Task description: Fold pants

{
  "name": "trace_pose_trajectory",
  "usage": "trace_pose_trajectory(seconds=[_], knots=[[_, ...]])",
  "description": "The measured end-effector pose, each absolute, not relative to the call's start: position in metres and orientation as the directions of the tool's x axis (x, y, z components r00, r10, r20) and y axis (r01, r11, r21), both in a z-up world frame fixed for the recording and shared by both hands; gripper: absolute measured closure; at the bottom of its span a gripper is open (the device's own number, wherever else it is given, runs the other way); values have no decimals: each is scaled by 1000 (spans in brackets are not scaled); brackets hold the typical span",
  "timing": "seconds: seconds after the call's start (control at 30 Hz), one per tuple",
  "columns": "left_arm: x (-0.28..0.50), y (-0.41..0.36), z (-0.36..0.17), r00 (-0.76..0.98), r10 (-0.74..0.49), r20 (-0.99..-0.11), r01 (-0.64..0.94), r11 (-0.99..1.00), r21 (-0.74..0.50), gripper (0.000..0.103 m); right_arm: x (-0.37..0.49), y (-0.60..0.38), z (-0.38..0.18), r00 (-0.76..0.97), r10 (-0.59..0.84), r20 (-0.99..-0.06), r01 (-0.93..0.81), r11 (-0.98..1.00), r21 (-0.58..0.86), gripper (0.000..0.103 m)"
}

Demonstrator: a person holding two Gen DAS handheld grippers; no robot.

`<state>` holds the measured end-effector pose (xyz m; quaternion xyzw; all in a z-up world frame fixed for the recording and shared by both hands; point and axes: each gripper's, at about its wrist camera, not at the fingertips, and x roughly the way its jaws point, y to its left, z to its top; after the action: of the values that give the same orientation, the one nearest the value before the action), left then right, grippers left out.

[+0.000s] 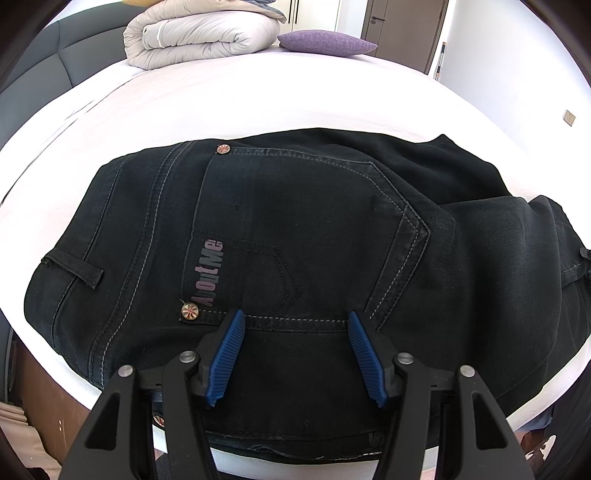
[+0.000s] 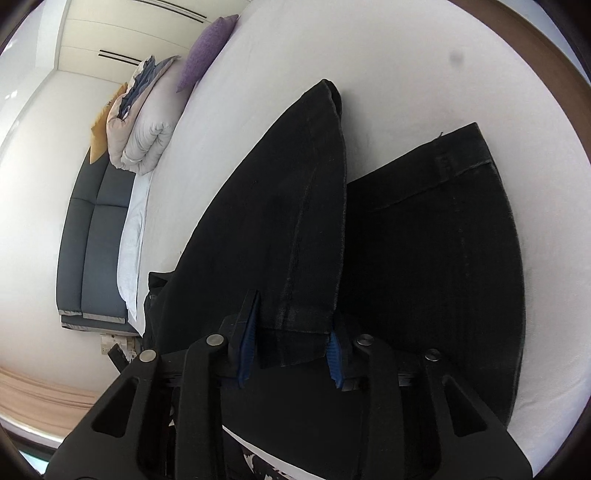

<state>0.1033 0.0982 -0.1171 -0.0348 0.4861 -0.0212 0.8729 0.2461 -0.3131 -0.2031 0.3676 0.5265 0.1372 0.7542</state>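
Black jeans (image 1: 295, 236) lie on the white bed (image 1: 221, 99), seat side up, waistband to the left, a back pocket printed "AboutMe" in the middle. My left gripper (image 1: 297, 321) is open just above the seat, near the bed's front edge, holding nothing. In the right wrist view the two legs (image 2: 443, 240) spread over the bed. My right gripper (image 2: 291, 325) has its blue pads on either side of one leg's hem (image 2: 295, 332), with the leg lifted and draped toward me. The pads are wide apart, so I cannot tell if they grip.
A folded white duvet (image 1: 199, 37) and a purple cushion (image 1: 325, 42) sit at the far end of the bed. A grey headboard (image 1: 33, 62) stands at the left. A door (image 1: 402, 22) is beyond.
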Motion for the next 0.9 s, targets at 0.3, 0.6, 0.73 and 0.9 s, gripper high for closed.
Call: trace_pose_trajectory(seconds=[0.3, 0.6, 0.73, 0.9], knots=[[101, 98, -116, 531, -74, -844, 4, 996, -85, 42, 210, -317, -182, 511, 446, -734, 272, 727, 631, 90], [104, 96, -113, 526, -76, -847, 12, 997, -82, 42, 147, -318, -143, 615, 353, -705, 299, 723, 623, 91], [105, 96, -112, 522, -85, -849, 22, 996, -86, 42, 128, -312, -149, 589, 336, -735, 323, 735, 596, 91], [105, 99, -111, 520, -100, -848, 33, 995, -98, 42, 113, -318, -191, 586, 439, -681, 350, 621, 701, 85]])
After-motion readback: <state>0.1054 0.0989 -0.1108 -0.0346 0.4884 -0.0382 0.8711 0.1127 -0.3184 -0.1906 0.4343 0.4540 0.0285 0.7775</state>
